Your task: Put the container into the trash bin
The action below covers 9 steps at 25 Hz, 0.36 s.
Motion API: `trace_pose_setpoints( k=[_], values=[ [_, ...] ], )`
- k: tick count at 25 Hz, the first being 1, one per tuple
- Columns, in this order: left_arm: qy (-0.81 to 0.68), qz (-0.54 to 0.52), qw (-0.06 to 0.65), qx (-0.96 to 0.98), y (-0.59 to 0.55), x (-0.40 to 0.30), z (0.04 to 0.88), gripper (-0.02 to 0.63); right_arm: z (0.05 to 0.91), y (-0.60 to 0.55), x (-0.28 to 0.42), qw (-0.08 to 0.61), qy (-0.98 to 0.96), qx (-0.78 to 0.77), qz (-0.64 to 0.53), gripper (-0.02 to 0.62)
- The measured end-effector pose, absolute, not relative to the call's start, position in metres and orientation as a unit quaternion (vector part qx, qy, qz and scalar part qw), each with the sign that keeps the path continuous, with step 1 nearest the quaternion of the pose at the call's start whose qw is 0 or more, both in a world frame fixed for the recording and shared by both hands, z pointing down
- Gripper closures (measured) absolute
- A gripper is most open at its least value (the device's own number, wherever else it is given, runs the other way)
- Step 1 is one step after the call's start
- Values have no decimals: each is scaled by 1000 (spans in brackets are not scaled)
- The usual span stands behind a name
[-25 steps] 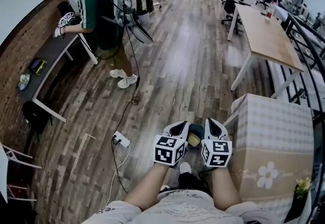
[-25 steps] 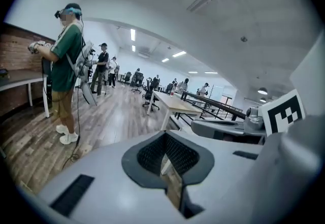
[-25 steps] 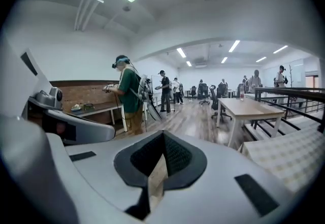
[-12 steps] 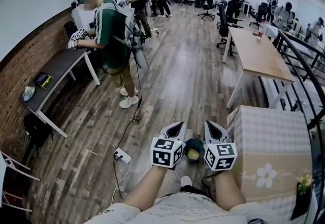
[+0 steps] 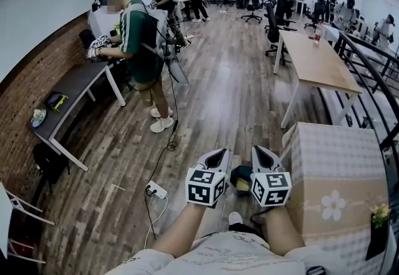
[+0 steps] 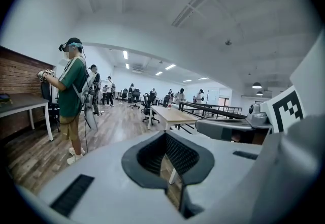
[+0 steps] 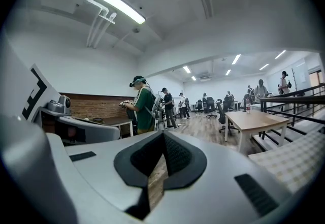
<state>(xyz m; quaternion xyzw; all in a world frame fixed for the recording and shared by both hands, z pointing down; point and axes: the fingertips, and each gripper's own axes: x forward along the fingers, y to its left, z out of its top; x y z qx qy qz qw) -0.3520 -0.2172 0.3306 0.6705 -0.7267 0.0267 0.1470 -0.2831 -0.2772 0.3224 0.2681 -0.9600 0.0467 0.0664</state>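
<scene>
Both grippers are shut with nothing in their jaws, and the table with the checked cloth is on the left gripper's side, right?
Not quite: the table with the checked cloth stands on the side of the right gripper, as the head view shows. That one and the left gripper are indeed shut with nothing in their jaws.

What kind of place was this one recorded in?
Probably an open-plan office or lab: a long wooden desk, wheeled office chairs further back, and a person in a headset working at a side table by a brick wall.
</scene>
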Motion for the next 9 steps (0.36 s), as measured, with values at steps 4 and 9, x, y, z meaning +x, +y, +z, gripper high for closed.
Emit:
trace_pose_setpoints(
  k=[4, 9],
  values=[
    [-728, 22, 147, 669, -207, -355, 331, 601, 322, -268, -285, 66, -960, 267, 45, 594],
    [-728, 18, 147, 669, -191, -357, 323, 601, 311, -252, -288, 65, -961, 268, 29, 594]
  ],
)
